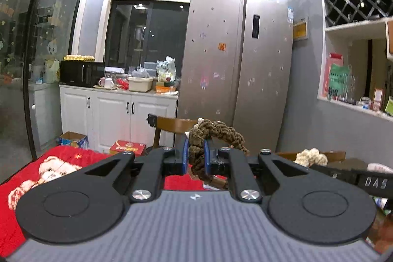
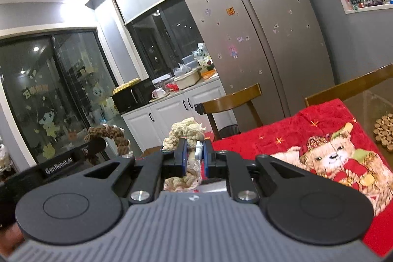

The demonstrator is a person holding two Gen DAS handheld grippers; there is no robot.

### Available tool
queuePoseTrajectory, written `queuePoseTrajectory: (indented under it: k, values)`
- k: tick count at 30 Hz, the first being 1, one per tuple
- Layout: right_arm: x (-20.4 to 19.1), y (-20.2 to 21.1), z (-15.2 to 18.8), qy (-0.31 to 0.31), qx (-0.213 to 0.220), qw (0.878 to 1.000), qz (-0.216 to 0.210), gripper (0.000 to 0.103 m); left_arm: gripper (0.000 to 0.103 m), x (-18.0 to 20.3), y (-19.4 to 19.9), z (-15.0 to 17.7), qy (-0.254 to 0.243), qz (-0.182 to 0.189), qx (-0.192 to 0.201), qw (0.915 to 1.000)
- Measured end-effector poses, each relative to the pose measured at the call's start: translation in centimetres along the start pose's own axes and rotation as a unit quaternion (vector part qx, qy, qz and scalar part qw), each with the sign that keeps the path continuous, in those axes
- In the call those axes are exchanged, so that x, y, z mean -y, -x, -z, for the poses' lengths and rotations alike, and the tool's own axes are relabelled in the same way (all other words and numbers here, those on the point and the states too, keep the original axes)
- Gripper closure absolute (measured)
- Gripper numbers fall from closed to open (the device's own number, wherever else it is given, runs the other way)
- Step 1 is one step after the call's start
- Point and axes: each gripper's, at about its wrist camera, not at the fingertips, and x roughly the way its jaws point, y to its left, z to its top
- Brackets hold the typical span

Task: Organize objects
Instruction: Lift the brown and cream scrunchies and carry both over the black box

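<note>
My left gripper [image 1: 195, 156] is shut on a brown braided rope ring [image 1: 216, 130], held up in the air above the red cloth. The ring arcs up and to the right of the fingers. My right gripper [image 2: 194, 157] is shut on a cream braided rope ring [image 2: 185, 130], also lifted, with part of it hanging below the fingers. The cream ring also shows at the right of the left wrist view [image 1: 310, 156]. The brown ring also shows at the left of the right wrist view [image 2: 108, 134].
A red cloth with a bear picture [image 2: 329, 154] covers the table. Wooden chairs [image 2: 231, 100] stand behind it. A round cork trivet [image 2: 384, 133] lies on the bare glass table part at right. A silver fridge [image 1: 235, 65] and white cabinets [image 1: 118, 112] stand beyond.
</note>
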Motion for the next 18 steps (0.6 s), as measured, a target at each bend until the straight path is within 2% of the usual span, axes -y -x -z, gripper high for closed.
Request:
queuePoseTrajectory:
  k: [4, 9, 13, 18]
  values:
    - [0.6, -1.4, -0.4, 0.002, 0.005, 1.0, -0.001, 0.088, 0.088, 0.8, -0.9, -1.6, 0.011, -0.002, 0.022, 0.9997]
    - [1.2, -3.1, -0.7, -0.005, 0.001, 1.0, -0.001, 0.088, 0.088, 1.7, -2.4, -2.4, 0.032, 0.014, 0.024, 0.9991]
    - [2.2, -4.3, -0.5, -0.005, -0.003, 1.0, 0.0, 0.088, 0.088, 2.0, -4.4, -1.9, 0.035, 0.028, 0.004, 0.999]
    - [3.7, -6.3, 0.4, -0.014, -0.025, 1.0, 0.012, 0.088, 0.088, 1.2, -8.0, 1.3, 0.033, 0.034, -0.049, 0.9977]
